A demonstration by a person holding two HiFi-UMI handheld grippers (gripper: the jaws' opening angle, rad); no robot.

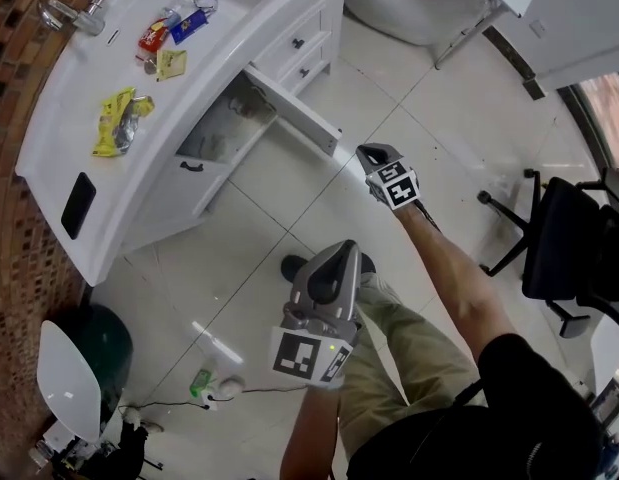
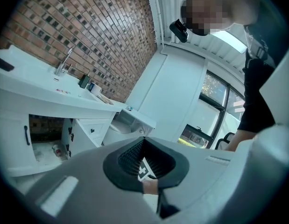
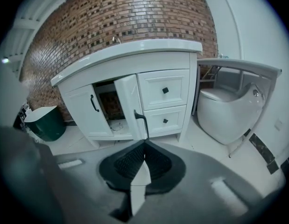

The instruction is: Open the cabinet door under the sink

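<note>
Tiled floor (image 1: 289, 203) separates open cabinet door (image 1: 294, 108) from left gripper (image 1: 341, 253) and right gripper (image 1: 369, 154), fingers (image 3: 132, 161) together.

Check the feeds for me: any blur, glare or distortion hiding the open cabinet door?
Head view: sharp, evenly lit, cabinet door clear, small glare streak on the floor tiles. Left gripper view: heavy fisheye, dark corners, bright window. Right gripper view: fisheye bends the vanity, door handle crisp.

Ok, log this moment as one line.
white cabinet door with black handle: standing open | right hand-held gripper: shut, empty, clear of door | left hand-held gripper: shut, empty
</note>
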